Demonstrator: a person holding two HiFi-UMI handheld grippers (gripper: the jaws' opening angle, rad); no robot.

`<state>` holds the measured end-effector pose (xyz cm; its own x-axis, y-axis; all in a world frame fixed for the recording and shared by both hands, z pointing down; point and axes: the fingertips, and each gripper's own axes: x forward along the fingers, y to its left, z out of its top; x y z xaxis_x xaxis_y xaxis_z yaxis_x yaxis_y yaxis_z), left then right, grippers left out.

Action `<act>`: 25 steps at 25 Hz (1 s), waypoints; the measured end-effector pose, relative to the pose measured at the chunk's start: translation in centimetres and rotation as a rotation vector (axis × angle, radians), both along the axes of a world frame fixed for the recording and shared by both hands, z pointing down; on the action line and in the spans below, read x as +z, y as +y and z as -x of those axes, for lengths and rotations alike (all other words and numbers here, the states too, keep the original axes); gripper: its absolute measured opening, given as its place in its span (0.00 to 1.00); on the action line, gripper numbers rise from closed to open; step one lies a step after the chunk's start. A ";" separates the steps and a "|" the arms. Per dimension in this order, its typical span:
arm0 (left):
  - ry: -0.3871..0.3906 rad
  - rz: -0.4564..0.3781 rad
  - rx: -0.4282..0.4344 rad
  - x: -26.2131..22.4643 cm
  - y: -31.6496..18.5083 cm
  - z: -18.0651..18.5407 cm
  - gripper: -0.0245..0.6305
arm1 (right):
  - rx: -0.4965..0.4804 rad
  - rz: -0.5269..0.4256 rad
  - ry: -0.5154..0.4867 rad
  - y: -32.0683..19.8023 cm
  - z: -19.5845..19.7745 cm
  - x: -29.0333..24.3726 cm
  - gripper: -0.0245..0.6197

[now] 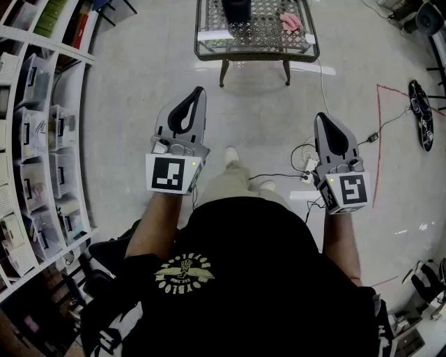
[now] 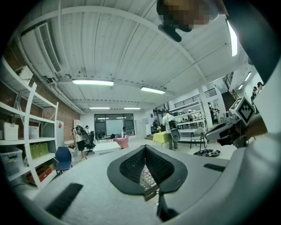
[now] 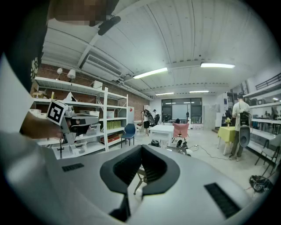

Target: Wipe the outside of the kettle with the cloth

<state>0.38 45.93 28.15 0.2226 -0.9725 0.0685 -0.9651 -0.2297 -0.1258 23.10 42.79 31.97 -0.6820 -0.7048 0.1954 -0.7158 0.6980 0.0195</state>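
Note:
In the head view the dark kettle (image 1: 237,8) stands on a metal mesh table (image 1: 209,43) at the far top, cut off by the frame edge. A pink cloth (image 1: 291,21) lies on the same table, to the kettle's right. My left gripper (image 1: 199,91) is held in front of me at the left, far short of the table, its jaws closed tip to tip on nothing. My right gripper (image 1: 321,117) hangs level with it at the right, also shut and empty. In their own views the left gripper (image 2: 145,147) and the right gripper (image 3: 141,147) show tips that meet.
White shelves with storage bins (image 1: 42,139) line the left side. A power strip with cables (image 1: 307,171) lies on the floor by my right foot. A red tape line (image 1: 378,139) and a black round object (image 1: 420,115) are at the right. People stand far off in the room.

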 end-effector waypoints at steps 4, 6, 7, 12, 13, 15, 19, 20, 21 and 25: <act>-0.015 -0.014 0.021 -0.1 -2.1 2.3 0.05 | 0.011 0.015 -0.007 -1.5 2.3 0.2 0.05; -0.015 -0.023 0.029 -0.1 -2.9 3.2 0.05 | 0.022 0.027 -0.025 -2.3 3.1 0.2 0.05; -0.010 -0.031 0.032 -0.2 -3.3 3.6 0.05 | 0.027 0.028 -0.031 -2.7 3.5 0.1 0.05; 0.031 -0.049 0.044 -0.7 -5.0 6.0 0.05 | 0.023 0.026 0.018 -4.3 6.2 -0.8 0.05; 0.037 -0.049 0.050 -0.7 -5.5 6.4 0.05 | 0.021 0.020 0.033 -4.7 6.8 -1.0 0.05; 0.038 -0.049 0.061 -0.8 -6.2 7.0 0.05 | 0.018 -0.012 0.055 -5.5 7.7 -1.6 0.06; 0.028 -0.052 0.051 -1.0 -7.2 8.6 0.05 | 0.017 -0.049 0.085 -6.5 9.2 -2.1 0.06; 0.032 -0.059 0.049 -1.0 -7.3 8.8 0.05 | 0.015 -0.048 0.094 -6.6 9.3 -2.0 0.06; 0.028 -0.060 0.044 -0.7 -7.5 8.9 0.05 | 0.013 -0.051 0.100 -6.9 9.3 -1.9 0.06; 0.012 -0.038 0.040 0.8 -9.5 8.4 0.05 | 0.032 -0.040 0.100 -9.4 8.4 -1.3 0.06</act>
